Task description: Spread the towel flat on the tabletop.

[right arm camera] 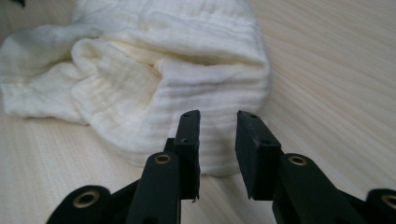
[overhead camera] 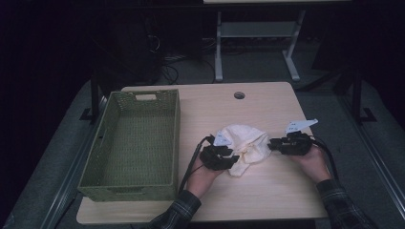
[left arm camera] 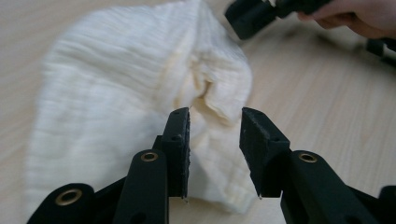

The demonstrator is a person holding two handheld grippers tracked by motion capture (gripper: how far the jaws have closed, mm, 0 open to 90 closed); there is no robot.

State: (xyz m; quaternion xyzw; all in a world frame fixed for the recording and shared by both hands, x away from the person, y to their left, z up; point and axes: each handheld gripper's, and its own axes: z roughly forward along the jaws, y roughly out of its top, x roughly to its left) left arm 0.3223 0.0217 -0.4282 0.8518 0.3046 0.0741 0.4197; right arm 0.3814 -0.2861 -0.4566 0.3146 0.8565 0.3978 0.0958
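Cream cloth (overhead camera: 244, 142) looked soft and light; left gripper (left arm camera: 215, 122) at 8 o'clock, right gripper (right arm camera: 217, 122) at 3 o'clock, both spread, best pinching bunched edges.

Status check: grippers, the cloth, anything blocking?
Left gripper open, right gripper open, flanking the cloth. Cloth crumpled on table, unheld. Green basket left, apart.

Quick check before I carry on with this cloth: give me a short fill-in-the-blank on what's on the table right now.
1. The crumpled cream cloth lies between the left claw and the ____ claw.
2. The basket left of the cloth is ____ in colour.
3. The jaws of both claws stand ____, with nothing pinched between them.
4. The table top is made of light ____.

Missing words: right; green; open; wood
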